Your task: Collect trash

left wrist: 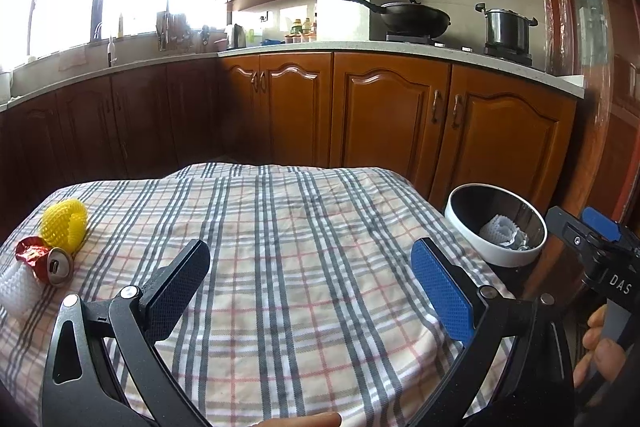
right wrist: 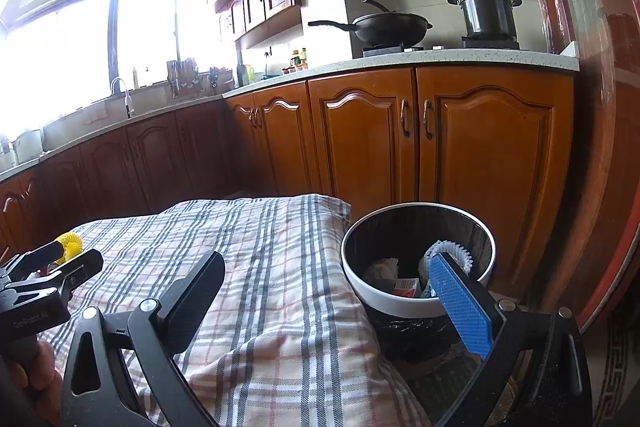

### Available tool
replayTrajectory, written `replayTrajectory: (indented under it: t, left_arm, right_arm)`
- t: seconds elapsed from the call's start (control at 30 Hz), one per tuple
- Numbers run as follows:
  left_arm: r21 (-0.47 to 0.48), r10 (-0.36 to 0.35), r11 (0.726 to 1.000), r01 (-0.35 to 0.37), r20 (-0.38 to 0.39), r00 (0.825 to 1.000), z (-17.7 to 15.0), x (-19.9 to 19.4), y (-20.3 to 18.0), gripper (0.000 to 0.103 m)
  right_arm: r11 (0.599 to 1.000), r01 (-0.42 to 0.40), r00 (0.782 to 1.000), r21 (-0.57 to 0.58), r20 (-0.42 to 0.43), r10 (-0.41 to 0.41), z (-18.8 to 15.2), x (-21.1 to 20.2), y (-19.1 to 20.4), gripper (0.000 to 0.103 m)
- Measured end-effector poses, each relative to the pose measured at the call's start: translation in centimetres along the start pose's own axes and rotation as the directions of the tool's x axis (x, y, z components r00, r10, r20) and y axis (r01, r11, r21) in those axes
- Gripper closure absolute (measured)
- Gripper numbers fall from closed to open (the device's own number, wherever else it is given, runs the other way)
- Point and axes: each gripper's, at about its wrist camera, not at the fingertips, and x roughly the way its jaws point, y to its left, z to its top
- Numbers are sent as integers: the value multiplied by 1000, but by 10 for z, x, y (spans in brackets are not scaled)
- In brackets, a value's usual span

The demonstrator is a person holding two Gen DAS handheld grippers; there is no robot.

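A yellow foam net (left wrist: pixel 66 229), a crushed red can (left wrist: pixel 46 261) and a white foam net (left wrist: pixel 18 289) lie at the left edge of the plaid-covered table (left wrist: pixel 280 247). A round bin (left wrist: pixel 496 225) with a white rim stands at the table's right side and holds a white net and crumpled paper; in the right wrist view the bin (right wrist: pixel 418 259) also holds a red carton. My left gripper (left wrist: pixel 310 253) is open and empty over the table. My right gripper (right wrist: pixel 328 267) is open and empty, its blue finger over the bin.
Brown kitchen cabinets (left wrist: pixel 380 119) run behind the table under a counter with a wok (left wrist: pixel 412 15) and a steel pot (left wrist: pixel 506 29). A sink and window are at the far left. A wooden door frame (right wrist: pixel 600 147) stands right of the bin.
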Motion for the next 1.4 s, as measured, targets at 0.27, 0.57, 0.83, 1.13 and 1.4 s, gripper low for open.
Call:
replayTrajectory:
  t: [0.27, 0.57, 0.83, 1.13, 1.4]
  left_arm:
    - [-1, 0, 1000, 0, 2, 1000, 0, -1, -1, 0]
    - [-5, 8, 1000, -8, -2, 1000, -2, -1, -1, 0]
    - [5, 11, 1000, -11, 2, 1000, -2, -2, -4, 0]
    - [10, 11, 1000, -11, 5, 1000, 0, -2, -6, 0]
    - [17, -2, 1000, 2, 5, 1000, 1, -2, -9, 0]
  right_arm:
    - [1000, -8, 1000, 1, 6, 8, 0, -1, 0, 0]
    - [1000, -14, 1000, -5, 6, 14, 0, -1, 1, 0]
    - [1000, -26, 1000, -4, 6, 26, 0, 0, 1, 0]
    - [1000, -27, 1000, -4, 11, 27, 1, -2, 1, 0]
    - [1000, -28, 1000, -1, 11, 28, 2, -3, -2, 0]
